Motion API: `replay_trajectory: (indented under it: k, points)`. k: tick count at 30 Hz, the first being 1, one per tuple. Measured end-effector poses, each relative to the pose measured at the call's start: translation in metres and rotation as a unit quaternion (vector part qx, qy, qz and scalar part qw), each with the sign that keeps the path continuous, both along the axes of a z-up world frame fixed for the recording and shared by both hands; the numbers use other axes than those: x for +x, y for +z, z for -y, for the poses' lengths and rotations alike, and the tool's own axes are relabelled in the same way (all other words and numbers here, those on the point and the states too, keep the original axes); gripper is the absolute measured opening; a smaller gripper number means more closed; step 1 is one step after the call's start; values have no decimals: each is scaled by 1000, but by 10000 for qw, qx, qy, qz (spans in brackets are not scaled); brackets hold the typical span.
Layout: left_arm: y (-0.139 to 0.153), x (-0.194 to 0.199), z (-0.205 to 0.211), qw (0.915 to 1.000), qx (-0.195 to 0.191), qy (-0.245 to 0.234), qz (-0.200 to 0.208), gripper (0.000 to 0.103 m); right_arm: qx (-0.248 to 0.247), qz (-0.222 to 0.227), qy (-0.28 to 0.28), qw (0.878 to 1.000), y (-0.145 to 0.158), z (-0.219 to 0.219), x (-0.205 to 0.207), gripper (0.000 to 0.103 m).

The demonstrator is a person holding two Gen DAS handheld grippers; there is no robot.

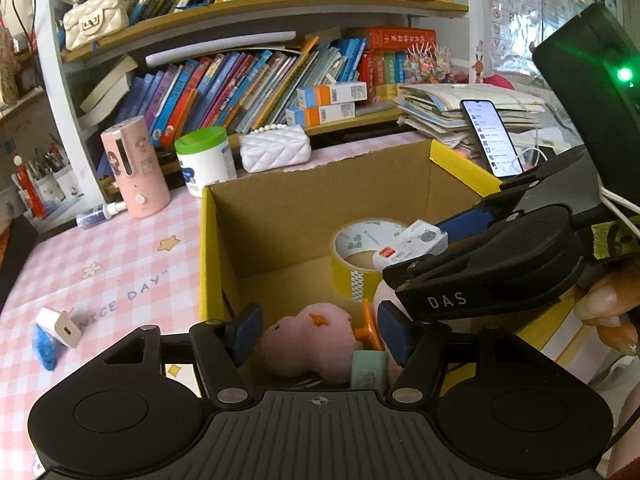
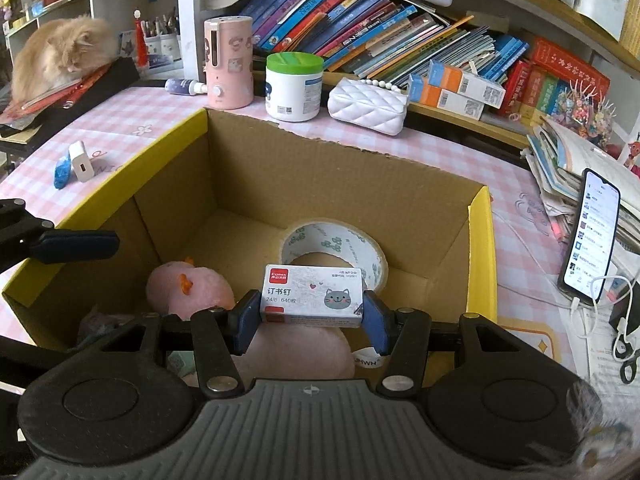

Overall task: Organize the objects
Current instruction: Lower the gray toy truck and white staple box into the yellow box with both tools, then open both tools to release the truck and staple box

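Observation:
An open cardboard box [image 1: 320, 184] [image 2: 478, 240] with yellow rims stands on the pink checked table. In it lie a roll of tape [image 1: 356, 248] [image 2: 336, 244] and a pink plush duck [image 1: 308, 340] [image 2: 188, 284]. My right gripper [image 2: 312, 316] is shut on a small white staple box [image 2: 314, 294] with a cat picture, held over the box interior above the plush; it shows from the side in the left wrist view [image 1: 412, 246]. My left gripper [image 1: 320, 332] is open and empty, low over the box's near edge above the plush.
A white charger [image 1: 60, 326] [image 2: 80, 160] and a blue item [image 1: 44, 350] lie on the table left of the box. Behind it stand a pink device [image 1: 134, 166], a green-lidded tub [image 1: 204, 160] and a white quilted purse [image 1: 276, 148]. A phone [image 2: 590, 236] leans at right. A cat [image 2: 60, 56] sits far left.

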State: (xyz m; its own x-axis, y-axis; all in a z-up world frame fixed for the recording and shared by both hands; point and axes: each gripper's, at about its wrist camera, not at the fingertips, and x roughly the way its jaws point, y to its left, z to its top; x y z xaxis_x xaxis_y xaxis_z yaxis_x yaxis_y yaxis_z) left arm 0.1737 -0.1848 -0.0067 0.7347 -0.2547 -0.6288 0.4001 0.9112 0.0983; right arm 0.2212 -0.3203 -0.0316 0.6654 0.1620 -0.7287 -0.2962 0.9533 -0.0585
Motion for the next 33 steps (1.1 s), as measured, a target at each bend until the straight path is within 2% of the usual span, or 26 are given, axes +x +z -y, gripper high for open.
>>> replay_trajectory:
  k: [5,8,19,21,33]
  points:
    - [2,-2,-2,10000,7,47,32,66,-14,-13,40,10000,-1,-1,1,51]
    - [3,-5,-2,9999,38,99,98,77,-20,-21,29,10000,-1,-2,1,52]
    - [12,-21,-6,9997,-137,63,179,86,255,132,-355,9990,9,7,-16,57]
    - [14,-25,-8,9996,-172,60,207,87,296,199,-452,9983,13,8,-22,62]
    - [21,-50,-27,9984,-435,172,326,91,328,461,-1043,9929,24,13,-59,69]
